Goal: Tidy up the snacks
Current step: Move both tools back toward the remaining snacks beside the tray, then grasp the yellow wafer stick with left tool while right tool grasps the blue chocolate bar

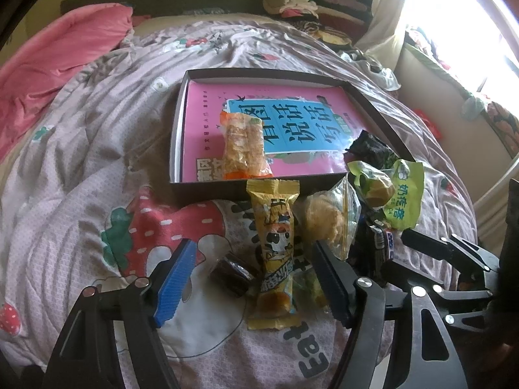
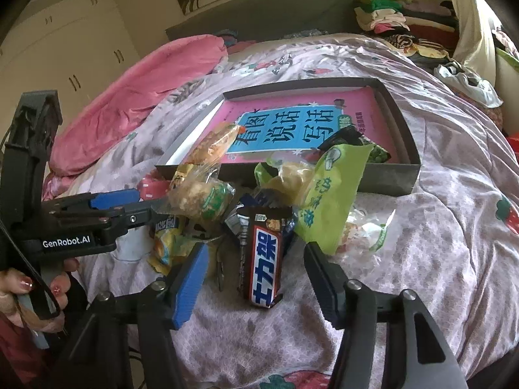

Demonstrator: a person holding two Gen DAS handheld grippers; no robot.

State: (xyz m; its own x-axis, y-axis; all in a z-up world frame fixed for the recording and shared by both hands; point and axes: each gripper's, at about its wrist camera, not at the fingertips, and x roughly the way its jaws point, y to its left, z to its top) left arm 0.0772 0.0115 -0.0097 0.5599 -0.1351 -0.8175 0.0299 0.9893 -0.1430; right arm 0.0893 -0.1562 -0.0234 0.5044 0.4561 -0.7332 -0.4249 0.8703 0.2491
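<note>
1. Left gripper (image 1: 253, 278): jaws apart, straddling a yellow cartoon-print snack packet (image 1: 275, 253) and a small dark wrapped sweet (image 1: 232, 274); no pad touching either.
2. Right gripper (image 2: 256, 278): jaws apart around a brown chocolate bar (image 2: 264, 259) lying lengthwise; contact not visible, perhaps just clear.
3. At 12 o'clock of the pile: shallow dark box (image 1: 176, 136), pink book (image 1: 207, 120) inside, orange cracker pack (image 1: 245, 146) on it.
4. Green-wrapped pastry (image 2: 327, 194) leaning over the box's near wall.
5. Open quilt (image 2: 438, 253) at 3 o'clock.

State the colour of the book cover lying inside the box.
Pink, with a blue title panel: the book cover shows best in the left wrist view.
</note>
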